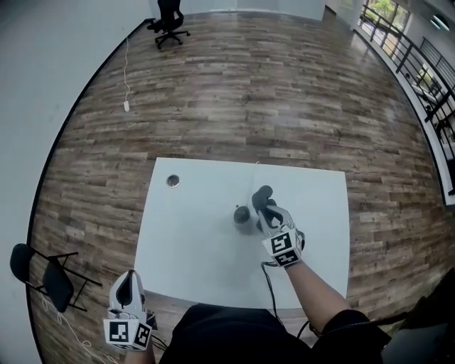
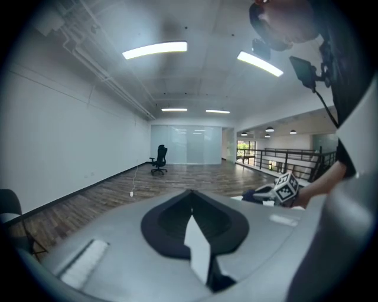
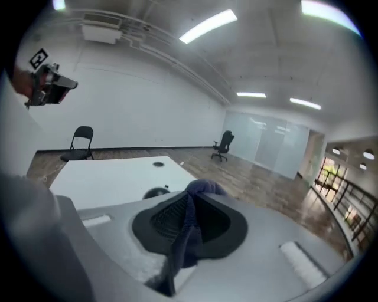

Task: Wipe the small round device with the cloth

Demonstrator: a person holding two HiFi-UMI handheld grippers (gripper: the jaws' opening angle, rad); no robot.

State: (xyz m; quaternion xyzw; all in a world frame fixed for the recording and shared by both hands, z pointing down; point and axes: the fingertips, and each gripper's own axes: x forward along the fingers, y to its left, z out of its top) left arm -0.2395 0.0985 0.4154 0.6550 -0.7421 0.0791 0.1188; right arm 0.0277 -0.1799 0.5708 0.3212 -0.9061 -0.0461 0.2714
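The small round device [image 1: 242,213], dark and dome-shaped, sits near the middle of the white table [image 1: 192,249]. My right gripper [image 1: 266,206] hovers just right of it, shut on a dark blue cloth [image 1: 261,193] that bunches beyond the fingertips. In the right gripper view the cloth [image 3: 188,230] hangs between the jaws of that gripper [image 3: 195,193], and the device [image 3: 156,192] peeks out past the left jaw. My left gripper [image 1: 128,279] is held off the table's front left corner, away from both. Its jaws [image 2: 190,194] meet with nothing in them.
A round cable hole [image 1: 173,181] lies in the table's far left corner. A black folding chair [image 1: 50,274] stands left of the table, an office chair [image 1: 169,21] far across the wooden floor. A railing [image 1: 416,64] runs along the right.
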